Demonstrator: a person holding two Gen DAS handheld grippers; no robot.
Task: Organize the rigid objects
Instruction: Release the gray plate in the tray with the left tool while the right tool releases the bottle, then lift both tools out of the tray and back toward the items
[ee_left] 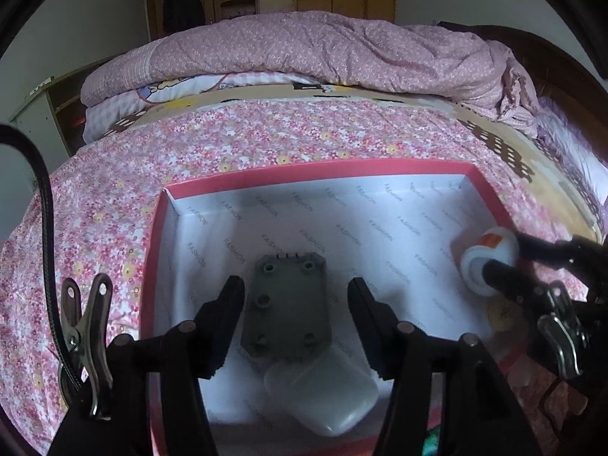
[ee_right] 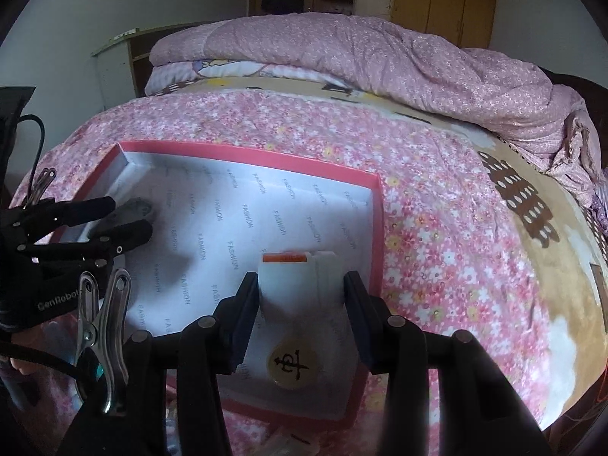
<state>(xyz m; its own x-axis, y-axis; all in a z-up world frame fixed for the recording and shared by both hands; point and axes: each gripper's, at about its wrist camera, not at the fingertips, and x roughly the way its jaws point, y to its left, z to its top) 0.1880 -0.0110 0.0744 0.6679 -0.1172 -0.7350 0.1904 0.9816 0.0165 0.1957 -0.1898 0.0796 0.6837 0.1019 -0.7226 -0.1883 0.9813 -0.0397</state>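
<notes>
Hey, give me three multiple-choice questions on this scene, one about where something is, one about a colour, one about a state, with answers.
1. Where does the grey plate lie?
A. Inside the box
B. On the quilt
C. On the floor

2. What colour is the box's rim?
A. Blue
B. Red-pink
C. Green

3. What are the right tongs doing?
A. Open over the bed
B. Closed on nothing
C. Gripping the white bottle

Answers: 1 A, the plate rests on the box's white lining between the open left tongs. 2 B, the rim shows red-pink in both views. 3 C, both fingers press the bottle's sides above the box.
</notes>
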